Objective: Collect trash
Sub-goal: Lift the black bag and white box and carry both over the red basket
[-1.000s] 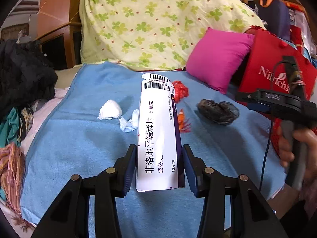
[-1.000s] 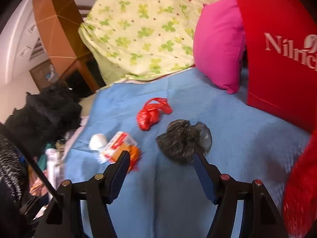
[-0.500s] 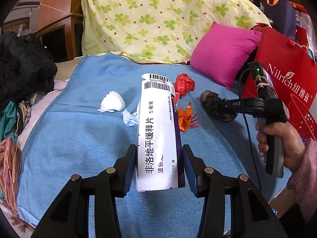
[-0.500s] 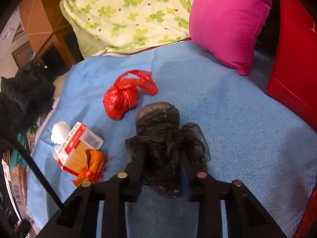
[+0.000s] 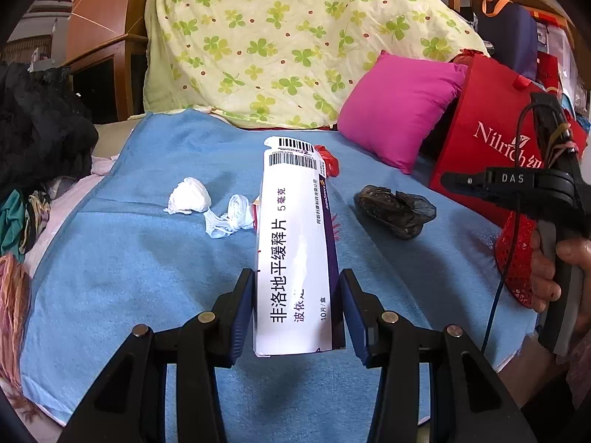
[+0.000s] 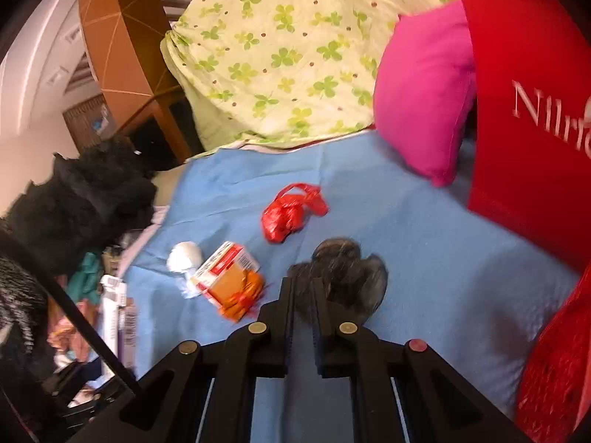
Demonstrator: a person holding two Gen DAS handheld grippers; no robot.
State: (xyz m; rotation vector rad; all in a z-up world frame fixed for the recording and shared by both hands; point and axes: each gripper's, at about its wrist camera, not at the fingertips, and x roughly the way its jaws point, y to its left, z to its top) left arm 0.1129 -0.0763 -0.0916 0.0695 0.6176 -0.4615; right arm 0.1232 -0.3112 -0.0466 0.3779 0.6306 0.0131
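My left gripper (image 5: 297, 310) is shut on a long white and purple medicine box (image 5: 297, 243), held above the blue blanket (image 5: 140, 265). On the blanket lie a white tissue wad (image 5: 188, 196), a second torn tissue (image 5: 229, 217), a red plastic bag (image 6: 288, 214), an orange and white carton (image 6: 231, 277) and a crumpled black plastic bag (image 5: 395, 210). My right gripper (image 6: 301, 288) has its jaws nearly closed in front of the black bag (image 6: 347, 273); it is blurred and the left wrist view shows the bag lying on the blanket, apart from it (image 5: 458, 181).
A red Nilrich shopping bag (image 5: 491, 140) stands at the right, with a red mesh basket (image 5: 517, 251) below it. A pink cushion (image 5: 399, 107) and a clover-print quilt (image 5: 288, 37) sit at the back. Dark clothes (image 5: 33, 129) pile at the left.
My right gripper shut on the black bag half a second ago, then pulled back and up; the bag stays on the blanket. My left gripper keeps holding the box.
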